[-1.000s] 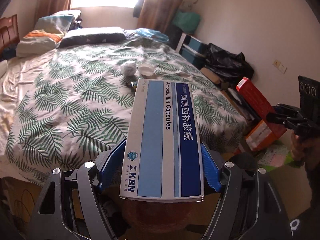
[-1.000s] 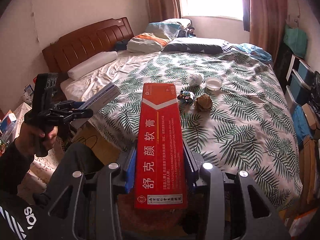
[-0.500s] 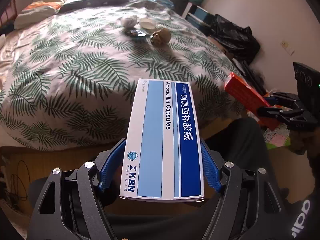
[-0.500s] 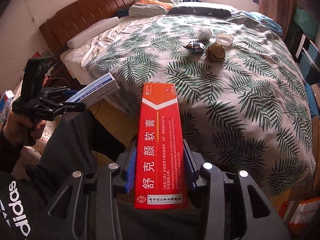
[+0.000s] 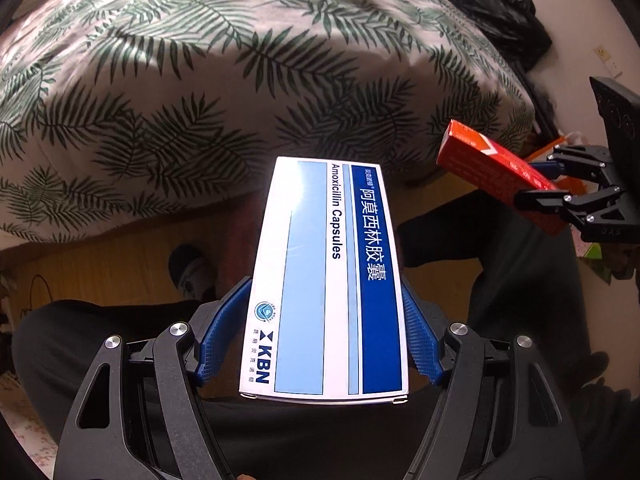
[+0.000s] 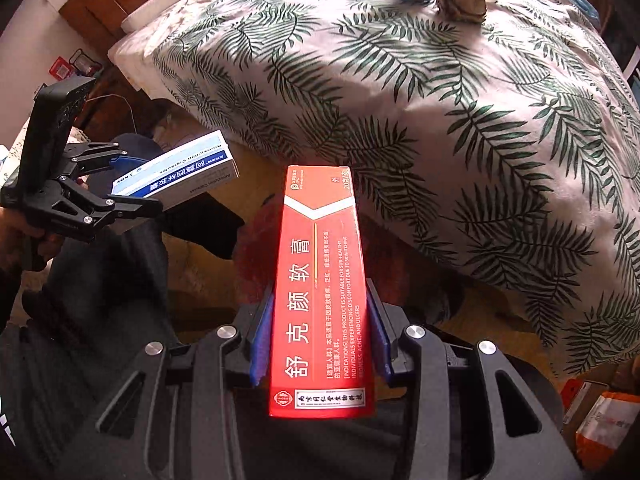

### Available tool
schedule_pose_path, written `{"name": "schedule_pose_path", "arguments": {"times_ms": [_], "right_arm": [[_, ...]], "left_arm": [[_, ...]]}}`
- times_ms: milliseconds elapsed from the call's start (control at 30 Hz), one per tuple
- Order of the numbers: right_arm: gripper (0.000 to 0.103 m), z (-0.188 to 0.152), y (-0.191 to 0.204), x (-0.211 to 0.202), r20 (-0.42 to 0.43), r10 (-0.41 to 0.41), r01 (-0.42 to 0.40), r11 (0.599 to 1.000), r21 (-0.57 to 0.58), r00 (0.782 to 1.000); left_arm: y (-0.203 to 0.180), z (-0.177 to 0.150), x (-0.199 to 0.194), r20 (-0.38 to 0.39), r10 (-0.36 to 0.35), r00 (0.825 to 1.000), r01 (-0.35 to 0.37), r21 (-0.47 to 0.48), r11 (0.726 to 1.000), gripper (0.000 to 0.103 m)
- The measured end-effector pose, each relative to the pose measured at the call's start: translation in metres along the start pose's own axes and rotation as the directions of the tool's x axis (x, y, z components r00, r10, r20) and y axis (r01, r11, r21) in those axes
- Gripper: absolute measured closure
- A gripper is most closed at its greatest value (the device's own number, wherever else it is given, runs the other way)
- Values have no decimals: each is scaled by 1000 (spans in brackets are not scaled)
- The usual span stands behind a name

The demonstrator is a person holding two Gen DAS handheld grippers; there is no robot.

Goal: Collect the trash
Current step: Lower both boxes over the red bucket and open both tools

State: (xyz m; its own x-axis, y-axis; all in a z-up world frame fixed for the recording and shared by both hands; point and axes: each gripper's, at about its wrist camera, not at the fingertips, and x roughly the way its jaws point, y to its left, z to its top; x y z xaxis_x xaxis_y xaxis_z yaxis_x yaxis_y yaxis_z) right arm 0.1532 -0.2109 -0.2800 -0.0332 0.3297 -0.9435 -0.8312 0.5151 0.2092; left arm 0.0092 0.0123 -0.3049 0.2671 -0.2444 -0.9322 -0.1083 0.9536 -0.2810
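- Left gripper (image 5: 325, 336): black skeletal linkage frame, blue ribbed pads (image 5: 218, 330) clamped on both long sides of the amoxicillin box (image 5: 326, 280).
- Amoxicillin box: flat glossy cardboard, white with pale blue panels and a dark blue stripe; rear end sits between the jaws, the rest sticks out well past the tips.
- Right gripper (image 6: 320, 340): same black frame, blue pads clamped on the red ointment box (image 6: 320, 292), narrower grip.
- Red ointment box: long slim rectangular carton, glossy red with a white chevron band; rear part lies between the jaws, front end projects well ahead.
- Ahead of both jaw sets: bed quilt (image 6: 460, 100), soft white fabric with green fern print, draped over the edge.
- Crumpled brown paper ball (image 6: 460, 2) on the quilt, far beyond the right jaws.
- Below the jaws: dark trousers (image 5: 520, 264), wood-tone floor (image 5: 120, 256).
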Motion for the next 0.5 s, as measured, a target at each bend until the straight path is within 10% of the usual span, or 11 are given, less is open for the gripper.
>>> {"name": "schedule_pose_path", "arguments": {"times_ms": [500], "right_arm": [[63, 15, -8, 88, -245, -28, 11, 997, -70, 969]], "left_arm": [[1, 4, 79, -228, -10, 974, 16, 27, 1000, 31]]}}
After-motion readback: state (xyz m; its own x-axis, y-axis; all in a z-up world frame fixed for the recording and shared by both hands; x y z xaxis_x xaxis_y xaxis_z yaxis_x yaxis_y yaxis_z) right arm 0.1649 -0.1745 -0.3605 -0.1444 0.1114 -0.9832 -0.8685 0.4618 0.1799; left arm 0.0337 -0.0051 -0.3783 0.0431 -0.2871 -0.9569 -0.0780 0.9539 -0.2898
